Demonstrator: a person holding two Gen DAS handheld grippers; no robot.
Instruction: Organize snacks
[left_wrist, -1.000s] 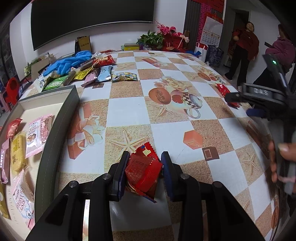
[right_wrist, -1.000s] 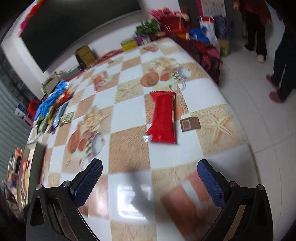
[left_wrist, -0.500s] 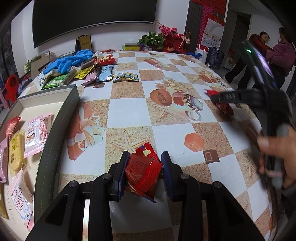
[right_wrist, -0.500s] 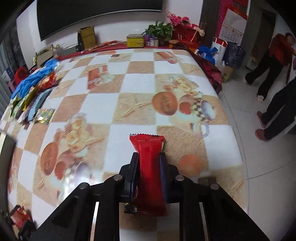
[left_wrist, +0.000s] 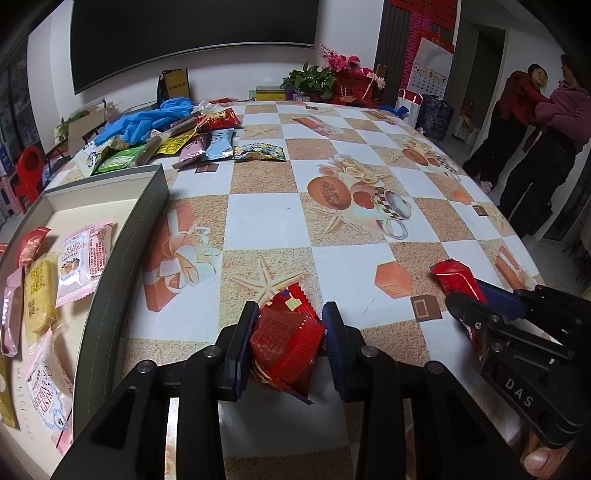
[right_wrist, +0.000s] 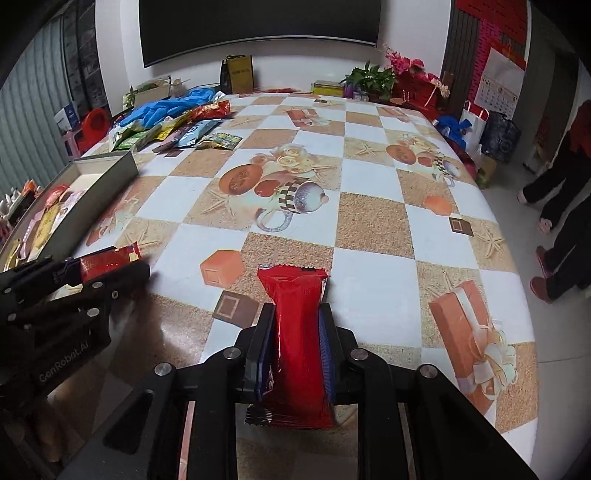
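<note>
Snacks are held in both grippers above the checkered table (left_wrist: 266, 221). At the bottom centre of the left wrist view, the left gripper (left_wrist: 290, 332) is clamped on a crumpled red snack packet (left_wrist: 286, 341), its blue pads pressing the wrapper from both sides with the serrated end sticking out forward. At the bottom centre of the right wrist view, the right gripper (right_wrist: 297, 345) is closed tight on a long red snack bar (right_wrist: 295, 332), which stands lengthwise between the pads and reaches past the fingertips. That same bar and gripper show at the right edge of the left view, with a thumb at the lower right corner. Along the left edge of both views sits a grey tray (left_wrist: 122, 251) already holding several packets, among them a pink-and-white cranberry packet (left_wrist: 83, 258) and a yellow packet (left_wrist: 38, 291). In the upper left of the frame a loose pile of snack packets (left_wrist: 207, 142) lies on the table beside blue gloves (left_wrist: 147, 120). Flowers (left_wrist: 343, 66) stand at the far end, and two people (left_wrist: 535, 122) stand at the upper right.
</note>
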